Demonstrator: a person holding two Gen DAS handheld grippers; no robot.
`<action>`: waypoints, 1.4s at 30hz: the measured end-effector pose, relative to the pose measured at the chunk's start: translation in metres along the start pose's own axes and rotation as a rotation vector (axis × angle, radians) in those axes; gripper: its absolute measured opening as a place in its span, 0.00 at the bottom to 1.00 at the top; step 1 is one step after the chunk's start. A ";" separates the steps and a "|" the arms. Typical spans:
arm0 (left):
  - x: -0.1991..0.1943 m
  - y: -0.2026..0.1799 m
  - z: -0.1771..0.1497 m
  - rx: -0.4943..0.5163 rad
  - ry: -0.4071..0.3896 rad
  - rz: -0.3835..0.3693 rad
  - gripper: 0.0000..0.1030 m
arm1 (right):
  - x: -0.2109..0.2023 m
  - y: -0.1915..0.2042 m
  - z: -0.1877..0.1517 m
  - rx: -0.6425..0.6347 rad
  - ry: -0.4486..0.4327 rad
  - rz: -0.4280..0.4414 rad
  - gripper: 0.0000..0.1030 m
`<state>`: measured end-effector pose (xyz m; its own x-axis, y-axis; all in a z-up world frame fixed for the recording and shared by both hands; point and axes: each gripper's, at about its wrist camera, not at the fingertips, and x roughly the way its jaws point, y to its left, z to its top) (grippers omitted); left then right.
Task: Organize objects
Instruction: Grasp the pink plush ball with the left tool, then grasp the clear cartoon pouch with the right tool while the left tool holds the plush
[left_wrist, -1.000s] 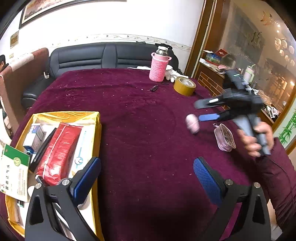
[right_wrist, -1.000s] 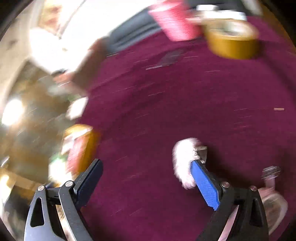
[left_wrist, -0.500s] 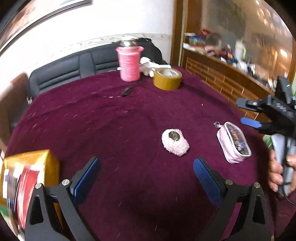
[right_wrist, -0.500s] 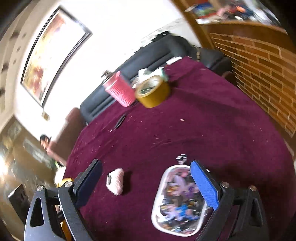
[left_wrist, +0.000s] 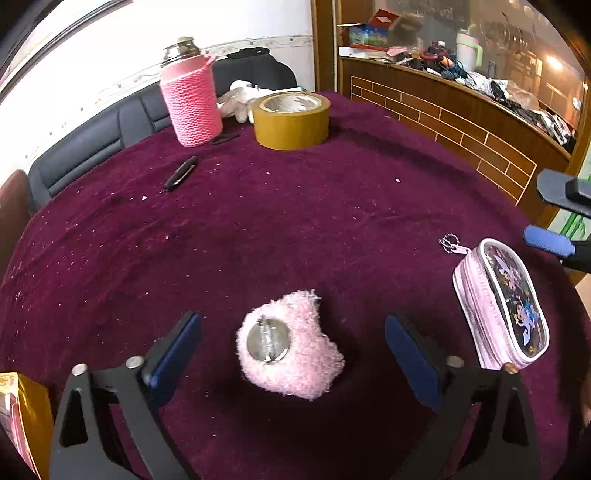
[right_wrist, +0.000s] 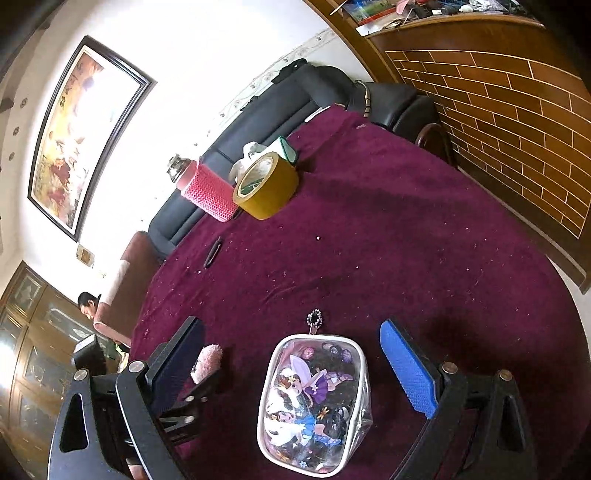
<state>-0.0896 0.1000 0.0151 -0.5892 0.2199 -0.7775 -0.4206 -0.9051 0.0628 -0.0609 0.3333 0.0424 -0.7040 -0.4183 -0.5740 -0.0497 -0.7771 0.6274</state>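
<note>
Now look at the fluffy pink clip (left_wrist: 291, 350). It lies on the red cloth (left_wrist: 295, 229), shiny back up, right between the pads of your left claw (left_wrist: 293, 347). The pads have just been closing in, but they do not touch the fluff yet. Go lower first, so the pads are beside the clip, then squeeze slowly on both soft sides. To the right of the clip is the pouch (left_wrist: 506, 302), near but apart. Your right claw (right_wrist: 291, 362) is wide apart over that pouch and holds nothing. Far behind the clip sits the tape (left_wrist: 291, 120).
</note>
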 end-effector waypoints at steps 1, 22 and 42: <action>0.000 -0.001 -0.001 0.005 0.005 -0.004 0.64 | 0.001 0.001 0.000 -0.002 0.001 -0.003 0.95; -0.152 0.067 -0.063 -0.164 -0.181 0.060 0.32 | 0.046 0.035 -0.037 -0.221 0.142 -0.347 0.95; -0.219 0.103 -0.123 -0.270 -0.192 0.232 0.32 | 0.066 0.061 -0.059 -0.338 0.182 -0.590 0.85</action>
<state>0.0806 -0.0865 0.1145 -0.7761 0.0399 -0.6294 -0.0803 -0.9961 0.0359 -0.0685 0.2304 0.0113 -0.4961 0.0693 -0.8655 -0.1437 -0.9896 0.0031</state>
